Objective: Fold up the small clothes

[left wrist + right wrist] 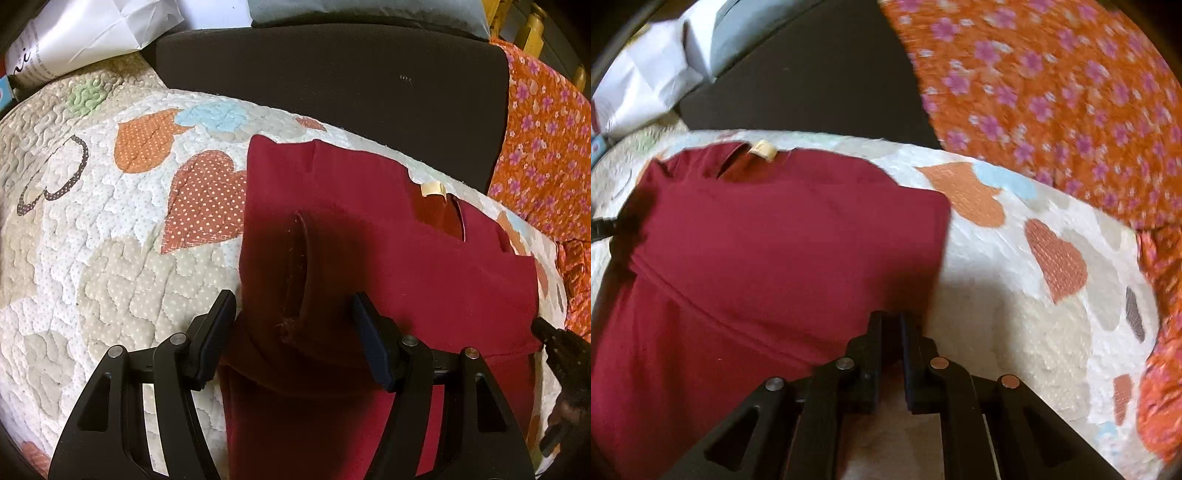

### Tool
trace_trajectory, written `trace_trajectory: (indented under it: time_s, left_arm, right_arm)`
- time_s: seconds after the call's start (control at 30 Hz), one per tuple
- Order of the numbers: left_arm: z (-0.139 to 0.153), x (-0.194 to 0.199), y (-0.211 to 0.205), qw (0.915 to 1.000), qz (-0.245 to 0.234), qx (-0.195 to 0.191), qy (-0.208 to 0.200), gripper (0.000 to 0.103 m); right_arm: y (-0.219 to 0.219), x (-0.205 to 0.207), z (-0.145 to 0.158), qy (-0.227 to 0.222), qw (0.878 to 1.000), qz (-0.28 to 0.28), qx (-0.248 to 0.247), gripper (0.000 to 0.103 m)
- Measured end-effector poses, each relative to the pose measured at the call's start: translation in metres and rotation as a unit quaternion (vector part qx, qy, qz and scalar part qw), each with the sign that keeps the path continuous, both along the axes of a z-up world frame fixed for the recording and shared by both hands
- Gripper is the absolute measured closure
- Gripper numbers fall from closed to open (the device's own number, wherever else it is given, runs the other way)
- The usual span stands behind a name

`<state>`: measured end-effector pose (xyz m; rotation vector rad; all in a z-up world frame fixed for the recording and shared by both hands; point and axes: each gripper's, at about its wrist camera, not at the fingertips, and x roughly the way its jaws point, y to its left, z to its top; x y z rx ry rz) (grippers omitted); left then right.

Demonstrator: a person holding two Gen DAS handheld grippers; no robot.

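A small dark red garment (pixel 388 258) lies partly folded on a quilted heart-pattern cover (pixel 92 240), with a cream label (pixel 434 189) at its neck. My left gripper (pixel 293 306) is open, its fingers astride a folded seam of the garment. In the right wrist view the garment (pixel 775 240) fills the left half, label (pixel 761 149) at the far edge. My right gripper (pixel 891 325) is shut at the garment's near right edge; whether cloth is pinched between the pads is not clear. The right gripper also shows at the left view's right edge (pixel 561 354).
A dark cushion (pixel 332 85) lies beyond the quilt. An orange flowered cloth (pixel 1071 110) covers the right side. White paper (pixel 92 29) and a grey-blue pillow (pixel 369 11) sit at the back. The quilt (pixel 1034 314) extends right of the garment.
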<state>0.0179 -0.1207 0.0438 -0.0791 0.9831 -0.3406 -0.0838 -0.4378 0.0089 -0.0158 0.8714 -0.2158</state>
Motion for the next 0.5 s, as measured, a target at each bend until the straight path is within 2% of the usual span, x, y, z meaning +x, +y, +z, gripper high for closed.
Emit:
trace_trajectory:
  time_s: [0.1, 0.2, 0.27, 0.5]
  left_arm:
    - [-0.002, 0.000, -0.001, 1.0000, 0.000, 0.007, -0.001, 0.038]
    - [-0.002, 0.000, -0.001, 1.0000, 0.004, 0.006, 0.000, 0.038]
    - [-0.002, 0.000, -0.002, 1.0000, 0.003, 0.009, -0.003, 0.038]
    - [-0.003, 0.002, -0.002, 0.9999, 0.001, 0.015, -0.003, 0.038]
  right_arm:
    - [-0.011, -0.007, 0.013, -0.012, 0.999, -0.016, 0.047, 0.096]
    - [-0.004, -0.008, 0.032, -0.043, 0.997, -0.009, 0.066, 0.096]
    - [0.007, 0.000, 0.042, -0.066, 0.995, 0.003, 0.072, 0.093]
    - [0.043, 0.059, 0.034, -0.060, 0.994, 0.038, 0.079, 0.092]
